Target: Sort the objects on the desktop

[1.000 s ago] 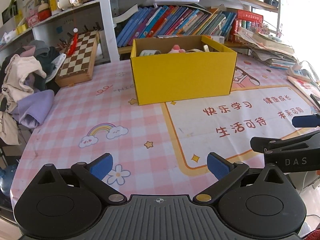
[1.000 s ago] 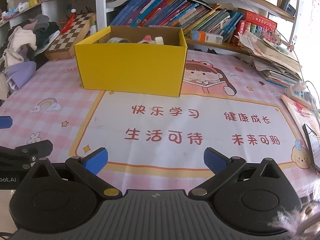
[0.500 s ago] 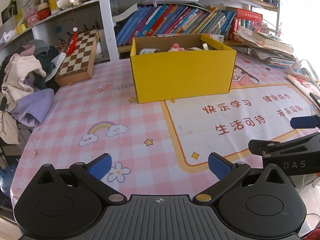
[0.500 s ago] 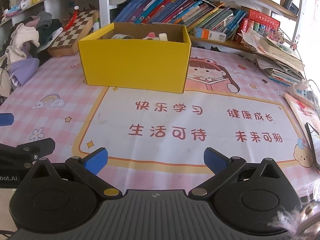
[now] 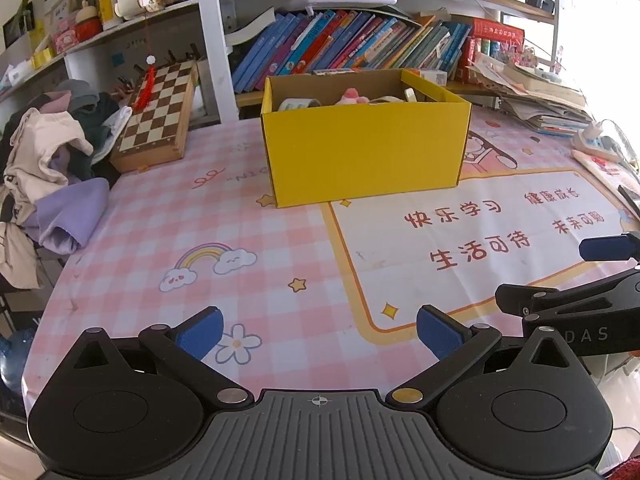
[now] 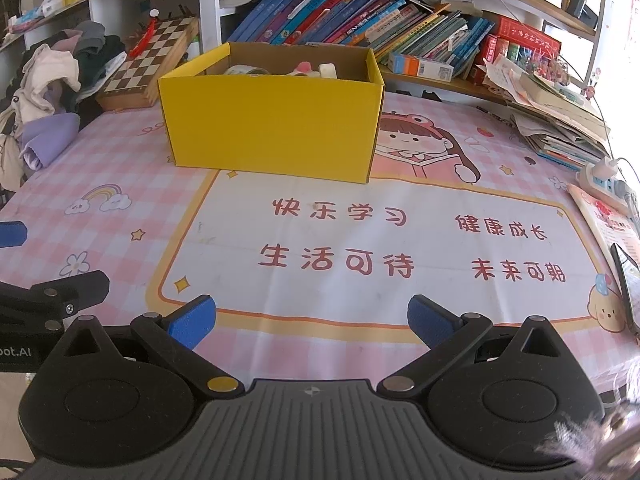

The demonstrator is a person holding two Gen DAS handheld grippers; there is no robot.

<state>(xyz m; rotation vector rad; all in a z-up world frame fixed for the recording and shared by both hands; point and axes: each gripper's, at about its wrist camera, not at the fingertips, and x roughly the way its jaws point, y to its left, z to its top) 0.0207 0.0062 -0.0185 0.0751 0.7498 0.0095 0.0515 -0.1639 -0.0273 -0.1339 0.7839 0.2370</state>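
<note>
A yellow cardboard box (image 5: 364, 156) stands on the pink checked table mat (image 5: 224, 220); it also shows in the right wrist view (image 6: 272, 128). Inside it lie a tape roll (image 5: 298, 103), a pink toy (image 5: 352, 96) and other small items. My left gripper (image 5: 318, 330) is open and empty, low near the front edge, well short of the box. My right gripper (image 6: 312, 320) is open and empty, beside the left one. The right gripper's fingers (image 5: 612, 248) show at the left view's right edge.
A chessboard box (image 5: 156, 116) leans at back left by a pile of clothes (image 5: 48, 168). Books (image 5: 352, 48) fill the shelf behind the box. Stacked papers (image 6: 560, 120) and a power strip (image 6: 608, 184) lie at right; a phone (image 6: 626, 284) lies at the right edge.
Both grippers have drawn back slightly and lifted a little; the box looks a bit farther. Both stay open and empty.
</note>
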